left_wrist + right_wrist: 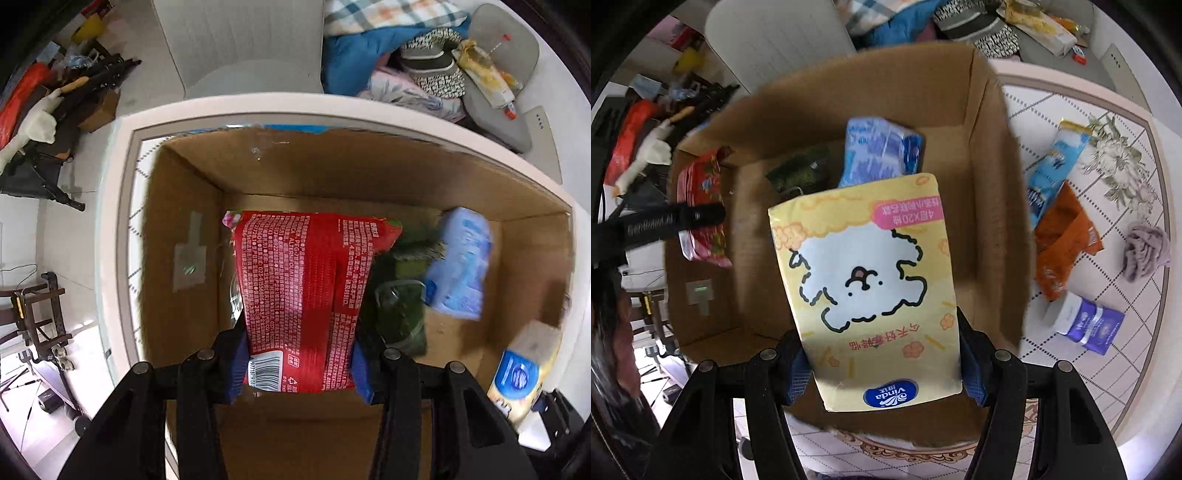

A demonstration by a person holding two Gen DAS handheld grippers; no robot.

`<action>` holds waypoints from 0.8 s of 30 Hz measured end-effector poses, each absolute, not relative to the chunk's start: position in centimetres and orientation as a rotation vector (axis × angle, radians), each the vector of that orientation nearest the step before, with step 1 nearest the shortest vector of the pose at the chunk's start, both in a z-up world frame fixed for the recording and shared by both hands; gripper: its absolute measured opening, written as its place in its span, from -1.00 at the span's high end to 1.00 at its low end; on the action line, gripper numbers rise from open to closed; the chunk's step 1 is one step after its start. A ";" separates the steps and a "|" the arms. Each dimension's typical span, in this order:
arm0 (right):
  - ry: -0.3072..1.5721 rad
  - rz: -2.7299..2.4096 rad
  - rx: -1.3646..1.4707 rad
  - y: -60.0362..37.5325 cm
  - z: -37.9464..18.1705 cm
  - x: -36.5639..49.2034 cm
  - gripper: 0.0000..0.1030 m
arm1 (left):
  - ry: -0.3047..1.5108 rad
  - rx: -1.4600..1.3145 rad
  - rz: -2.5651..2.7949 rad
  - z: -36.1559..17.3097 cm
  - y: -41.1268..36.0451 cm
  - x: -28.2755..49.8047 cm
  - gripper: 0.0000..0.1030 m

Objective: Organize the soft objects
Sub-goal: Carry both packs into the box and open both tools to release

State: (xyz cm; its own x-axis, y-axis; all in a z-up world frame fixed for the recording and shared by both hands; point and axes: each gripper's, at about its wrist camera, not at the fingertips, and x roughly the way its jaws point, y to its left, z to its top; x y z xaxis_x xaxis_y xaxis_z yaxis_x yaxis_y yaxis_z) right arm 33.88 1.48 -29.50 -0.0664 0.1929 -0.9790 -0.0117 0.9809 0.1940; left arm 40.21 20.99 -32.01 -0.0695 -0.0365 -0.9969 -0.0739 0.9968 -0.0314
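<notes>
Cardboard box (362,177) open on desk (1100,155). Right tool (882,373) clamped on yellow tissue pack (871,288), long axis pointing away into box. Left tool (301,373) clamped on red pack (306,288), lengthwise over box. Blue pack (461,262) inside. Right view only: orange packet (1063,240), purple pack (1089,325) on desk.

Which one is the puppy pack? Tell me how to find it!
Look at the big cardboard box on the table. Held over it, pinched in the right gripper, is the yellow tissue pack. It alone has a fluffy white cartoon puppy on it; the packs behind it in the box are blue and dark green.
</notes>
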 end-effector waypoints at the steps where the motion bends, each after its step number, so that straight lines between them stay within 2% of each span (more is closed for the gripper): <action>1: 1.639 0.159 0.135 1.8 -30.2 33.9 -0.32 | 1.648 -0.087 0.031 -32.4 21.1 40.4 0.16; 10: 1.685 0.114 0.100 3.4 -33.5 34.2 -0.35 | 1.702 -0.077 0.047 -34.4 20.3 41.6 0.06; 12: 1.677 0.112 0.094 3.9 -33.4 34.2 -0.38 | 1.701 -0.085 0.031 -34.2 20.2 41.6 -0.33; 14: 1.673 0.111 0.094 4.1 -33.3 34.2 -0.61 | 1.677 -0.064 0.032 -33.8 20.2 41.6 -0.70; 18: 1.663 0.115 0.108 4.2 -32.6 33.9 -0.64 | 1.642 -0.057 0.027 -31.9 20.2 40.6 -0.82; 19: 1.660 0.117 0.109 4.2 -32.4 33.9 -0.67 | 1.631 -0.058 0.026 -31.3 20.3 40.3 -0.88; 20: 1.661 0.116 0.107 4.1 -32.4 33.7 -0.78 | 1.618 -0.059 0.026 -30.8 20.3 39.8 -0.96; 22: 1.652 0.117 0.104 4.0 -32.0 33.4 -0.90 | 1.582 -0.045 0.030 -29.3 20.2 38.6 -0.96; 24: 1.647 0.112 0.087 4.0 -31.6 33.0 -0.90 | 1.557 -0.021 0.036 -28.1 20.4 37.2 -0.97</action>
